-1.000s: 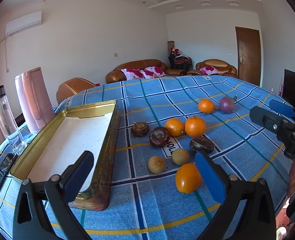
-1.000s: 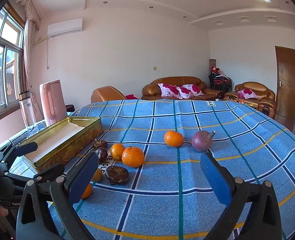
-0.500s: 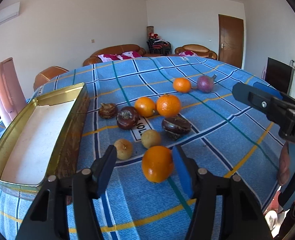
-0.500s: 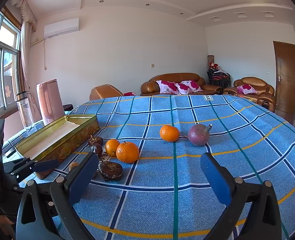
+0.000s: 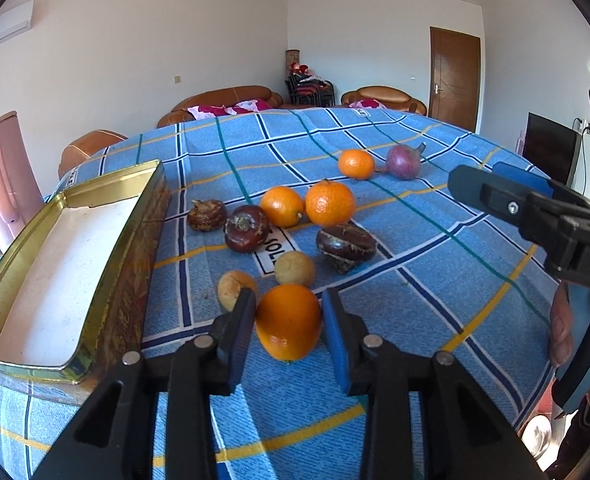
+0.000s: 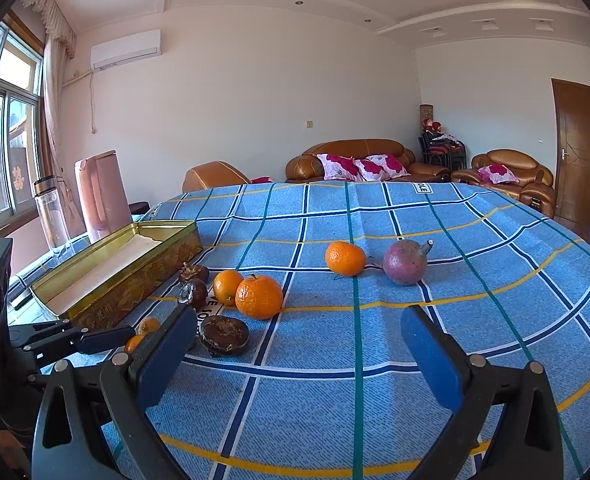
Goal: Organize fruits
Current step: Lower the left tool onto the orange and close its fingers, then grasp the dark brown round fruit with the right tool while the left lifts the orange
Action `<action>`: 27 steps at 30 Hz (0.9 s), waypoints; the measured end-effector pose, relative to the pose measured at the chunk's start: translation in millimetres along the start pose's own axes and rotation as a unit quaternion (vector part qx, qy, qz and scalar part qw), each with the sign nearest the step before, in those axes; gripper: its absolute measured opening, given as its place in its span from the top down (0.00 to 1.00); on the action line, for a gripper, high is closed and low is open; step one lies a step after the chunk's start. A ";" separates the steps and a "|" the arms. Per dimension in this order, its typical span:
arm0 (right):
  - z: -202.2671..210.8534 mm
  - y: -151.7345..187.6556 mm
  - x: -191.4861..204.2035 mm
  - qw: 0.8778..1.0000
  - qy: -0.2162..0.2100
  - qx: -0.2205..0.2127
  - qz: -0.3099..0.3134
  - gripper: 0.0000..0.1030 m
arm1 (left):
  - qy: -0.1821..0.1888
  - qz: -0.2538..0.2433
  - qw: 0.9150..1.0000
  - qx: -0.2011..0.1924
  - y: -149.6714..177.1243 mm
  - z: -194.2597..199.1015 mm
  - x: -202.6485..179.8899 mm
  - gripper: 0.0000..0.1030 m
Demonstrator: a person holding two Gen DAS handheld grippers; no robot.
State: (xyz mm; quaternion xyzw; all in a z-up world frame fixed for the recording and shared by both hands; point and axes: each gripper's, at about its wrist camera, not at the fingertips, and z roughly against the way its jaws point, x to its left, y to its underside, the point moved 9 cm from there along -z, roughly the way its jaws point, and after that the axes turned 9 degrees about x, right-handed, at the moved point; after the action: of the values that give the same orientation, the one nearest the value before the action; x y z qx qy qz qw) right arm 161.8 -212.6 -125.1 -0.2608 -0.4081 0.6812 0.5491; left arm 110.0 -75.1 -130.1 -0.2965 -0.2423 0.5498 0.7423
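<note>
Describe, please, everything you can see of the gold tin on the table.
The tin is a long, shallow rectangular box without a lid, of shiny gold metal with a rolled rim. Its outer walls carry a reddish-gold ornamental print, and its floor looks white and bare, with no fruit inside. It lies flat on the blue checked cloth, to the left of the fruit group, with a pink jug behind it. The nearest fruit, a brown one, lies close to its side wall; contact cannot be told.

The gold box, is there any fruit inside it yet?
No, the gold box shows only its bare white bottom, and every fruit, like the nearest orange, is outside it on the blue cloth.
</note>
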 end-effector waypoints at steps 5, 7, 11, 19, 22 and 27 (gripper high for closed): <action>-14.0 0.3 9.5 0.999 -0.006 0.033 0.019 0.01 | -0.013 0.005 1.000 -0.020 -2.8 9.3 7.0 0.82; -23.0 0.6 17.5 0.998 0.000 0.054 0.038 0.01 | -0.020 0.006 0.999 -0.034 -7.8 17.2 11.8 0.91; -37.9 -2.1 32.7 0.995 -0.004 0.080 0.063 0.02 | -0.024 0.012 0.999 -0.028 -9.0 12.9 21.2 0.91; -66.7 4.6 48.6 0.988 -0.016 0.131 0.080 0.13 | -0.028 0.008 0.999 -0.026 -8.0 11.6 20.8 0.82; -75.7 11.5 50.7 0.984 -0.026 0.157 0.083 0.23 | -0.034 0.013 0.999 -0.020 -7.1 10.4 22.6 0.55; -89.4 23.2 53.6 0.975 -0.045 0.202 0.083 0.35 | -0.025 0.004 1.000 0.002 -0.2 1.2 17.3 0.45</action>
State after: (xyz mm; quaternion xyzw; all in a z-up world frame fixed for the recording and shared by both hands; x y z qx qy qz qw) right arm 207.3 -138.5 -187.1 -0.1468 -0.2630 0.8036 0.5133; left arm 114.1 -58.3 -128.6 -0.2823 -0.2585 0.5604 0.7345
